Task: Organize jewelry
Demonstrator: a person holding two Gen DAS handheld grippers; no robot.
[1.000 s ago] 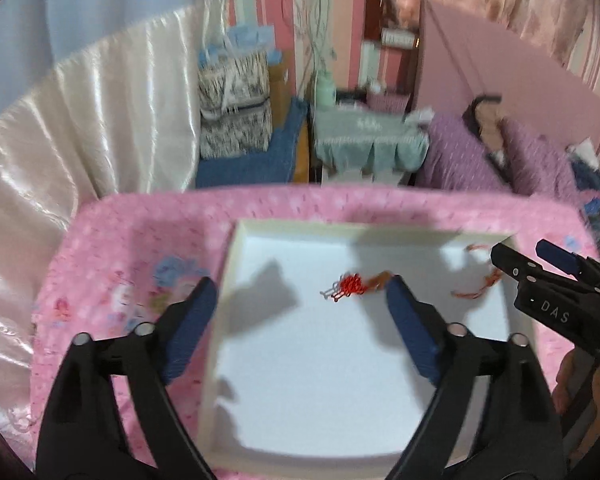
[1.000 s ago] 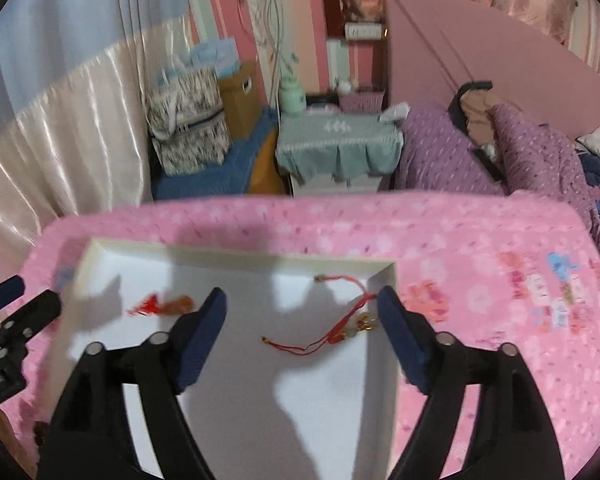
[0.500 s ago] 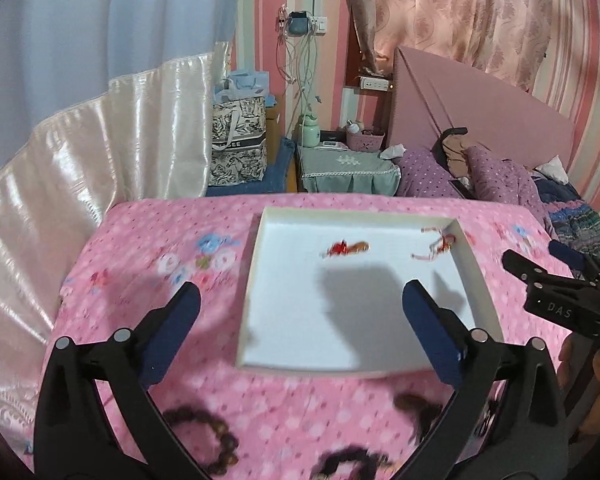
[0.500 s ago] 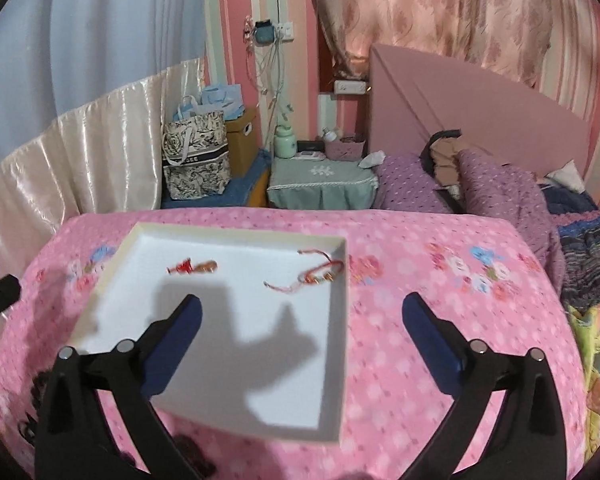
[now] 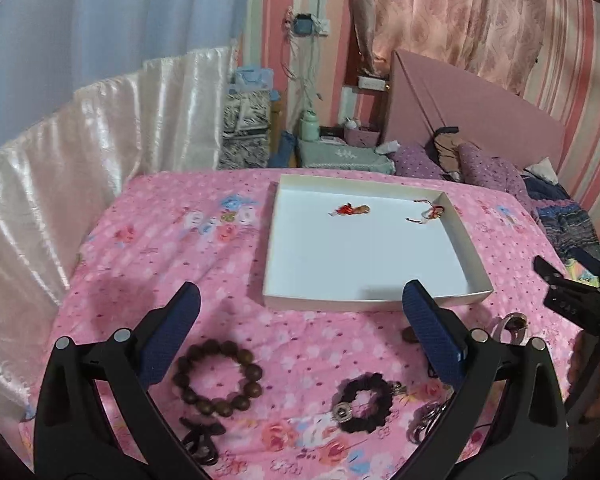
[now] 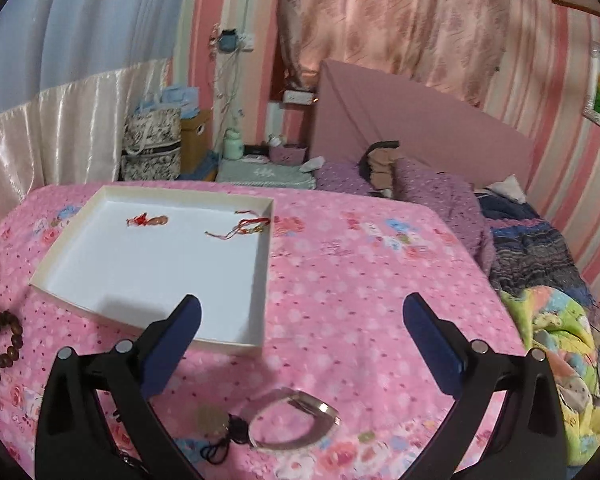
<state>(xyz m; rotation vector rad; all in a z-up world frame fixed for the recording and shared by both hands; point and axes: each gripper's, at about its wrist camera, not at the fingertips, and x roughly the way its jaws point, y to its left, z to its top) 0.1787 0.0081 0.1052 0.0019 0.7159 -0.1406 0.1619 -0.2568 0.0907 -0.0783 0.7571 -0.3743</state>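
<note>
Left wrist view: the left gripper has its fingers wide, holding nothing. A bead bracelet lies on the bed just below them, nearest this hand. The white tray sits ahead. The right gripper is wide too.

Soft cloth, shiny metal, brown wood

My bed sheet is soft pink cloth; the bead bracelet looks wooden, the bangle shiny metal, the tray smooth card.
</note>
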